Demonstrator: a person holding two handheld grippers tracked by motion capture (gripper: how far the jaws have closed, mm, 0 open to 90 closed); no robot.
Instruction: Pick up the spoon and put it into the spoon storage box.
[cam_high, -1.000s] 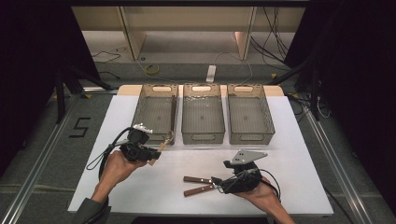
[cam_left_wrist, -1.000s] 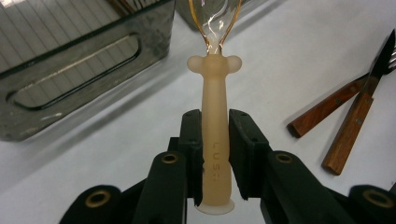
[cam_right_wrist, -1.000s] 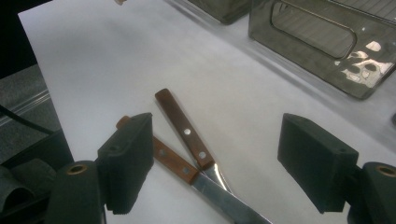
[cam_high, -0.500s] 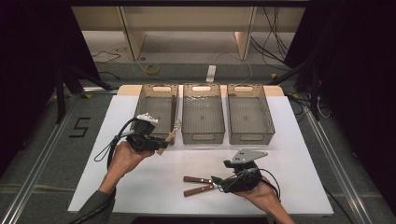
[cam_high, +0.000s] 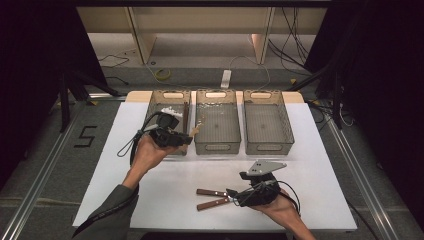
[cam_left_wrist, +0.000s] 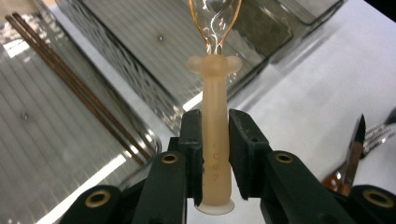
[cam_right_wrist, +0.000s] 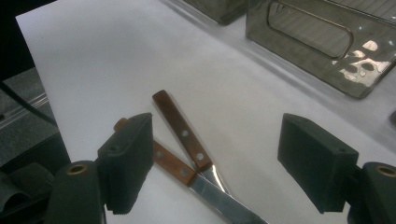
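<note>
Left hand-held gripper (cam_high: 187, 137) grasps a beige-handled spoon (cam_left_wrist: 215, 140), poised at the middle bin's (cam_high: 216, 146) 9 o'clock rim. Step: sorting cutlery. Next: carry over bin, release. Right hand-held gripper (cam_right_wrist: 215, 163) gapes over two knives (cam_right_wrist: 187, 144) on the table (cam_high: 150, 180).

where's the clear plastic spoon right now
The plastic spoon is clamped by its handle in the left gripper, held above the table's left side with its bowl over the near edge of the middle bin, beside the left bin.
</note>
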